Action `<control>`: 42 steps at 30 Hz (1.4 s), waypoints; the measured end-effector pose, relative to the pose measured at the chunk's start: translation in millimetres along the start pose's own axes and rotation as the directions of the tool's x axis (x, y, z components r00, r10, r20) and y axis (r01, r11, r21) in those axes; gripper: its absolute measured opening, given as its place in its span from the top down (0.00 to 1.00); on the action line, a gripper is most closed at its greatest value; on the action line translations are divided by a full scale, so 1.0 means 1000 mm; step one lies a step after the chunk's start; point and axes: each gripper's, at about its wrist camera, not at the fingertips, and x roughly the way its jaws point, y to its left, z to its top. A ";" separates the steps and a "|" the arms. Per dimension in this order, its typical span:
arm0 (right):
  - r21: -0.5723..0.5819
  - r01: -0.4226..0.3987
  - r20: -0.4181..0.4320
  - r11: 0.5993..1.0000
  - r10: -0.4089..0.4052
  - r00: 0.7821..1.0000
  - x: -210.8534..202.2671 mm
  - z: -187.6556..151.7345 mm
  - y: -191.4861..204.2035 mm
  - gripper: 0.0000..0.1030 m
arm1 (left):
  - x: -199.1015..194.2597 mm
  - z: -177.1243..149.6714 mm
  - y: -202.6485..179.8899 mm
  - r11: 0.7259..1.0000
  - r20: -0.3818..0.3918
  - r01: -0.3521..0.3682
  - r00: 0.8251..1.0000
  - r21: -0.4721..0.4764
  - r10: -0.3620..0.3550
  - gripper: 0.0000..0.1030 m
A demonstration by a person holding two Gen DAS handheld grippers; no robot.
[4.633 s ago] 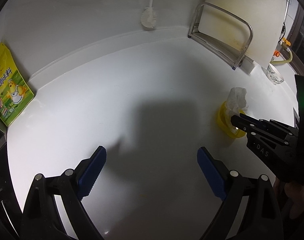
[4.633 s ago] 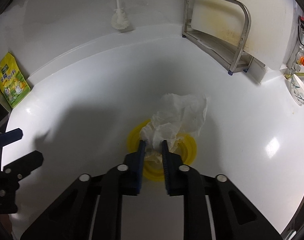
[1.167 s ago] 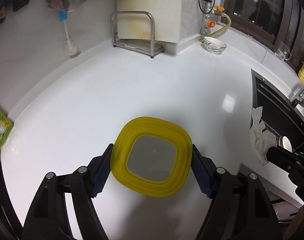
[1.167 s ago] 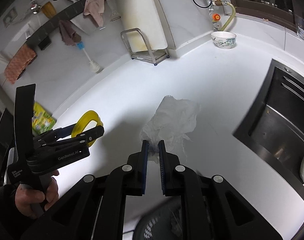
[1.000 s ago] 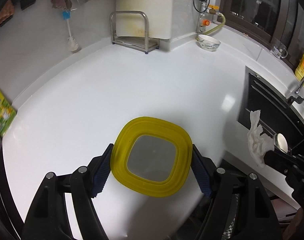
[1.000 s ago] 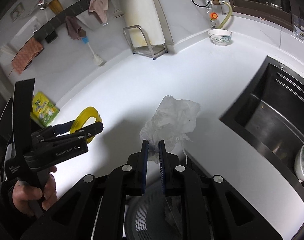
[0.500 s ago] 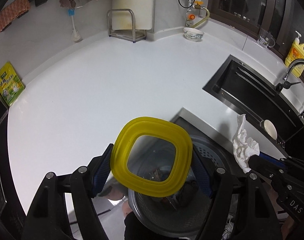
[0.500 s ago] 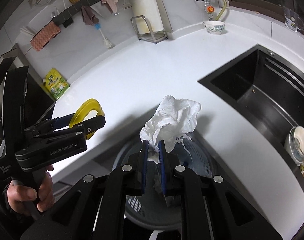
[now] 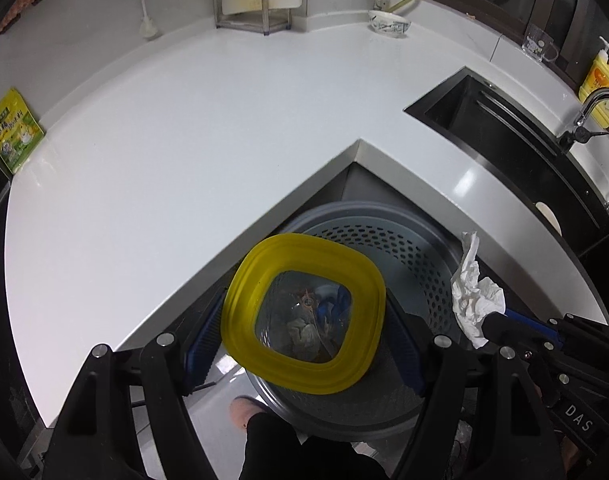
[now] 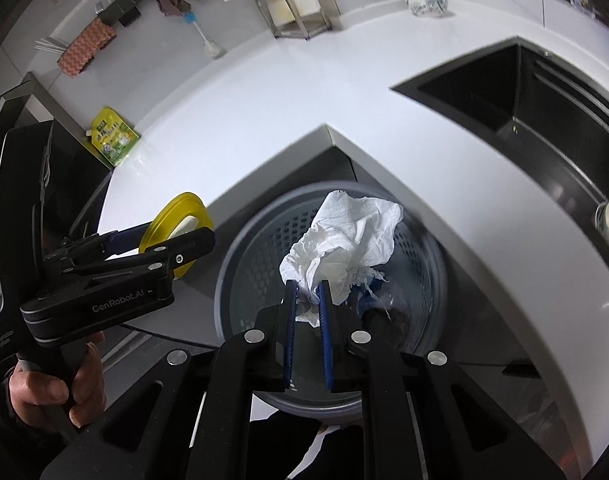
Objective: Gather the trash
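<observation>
Hovering now over the bin (image 10: pixel 432 256), both tools grip trash.

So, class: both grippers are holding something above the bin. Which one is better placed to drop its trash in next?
The right gripper: its crumpled tissue hangs squarely over the bin opening. The left gripper holds the yellow lid nearer the rim.

Dim fisheye views, countertop glare, blurred edges.
</observation>
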 end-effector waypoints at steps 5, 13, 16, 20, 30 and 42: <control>0.007 -0.003 -0.040 1.000 0.003 0.999 0.016 -0.006 -0.002 0.89 | 0.010 -0.007 0.002 1.000 -0.027 0.009 1.000 -0.015 -0.010 0.29; 0.023 0.004 -0.050 1.000 -0.003 0.999 0.023 -0.004 -0.008 0.72 | 0.009 -0.009 0.004 1.000 -0.028 -0.013 1.000 -0.015 0.013 0.24; 0.036 0.006 -0.032 0.999 -0.005 0.999 0.019 -0.003 -0.010 0.55 | 0.006 -0.007 0.006 1.000 -0.021 -0.021 1.000 -0.023 0.020 0.18; 0.038 0.011 -0.028 0.999 -0.009 1.000 0.015 -0.001 -0.011 0.55 | 0.002 -0.006 0.008 0.999 -0.020 -0.035 0.999 -0.030 0.034 0.17; 0.042 0.012 -0.020 0.999 -0.011 1.000 -0.001 0.002 -0.007 0.52 | -0.016 0.002 0.012 0.997 0.003 -0.048 0.999 -0.062 0.049 0.11; 0.021 0.024 -0.010 0.999 -0.024 1.000 -0.015 0.005 -0.001 0.44 | -0.038 0.013 0.007 0.995 0.043 -0.067 0.997 -0.077 0.070 0.07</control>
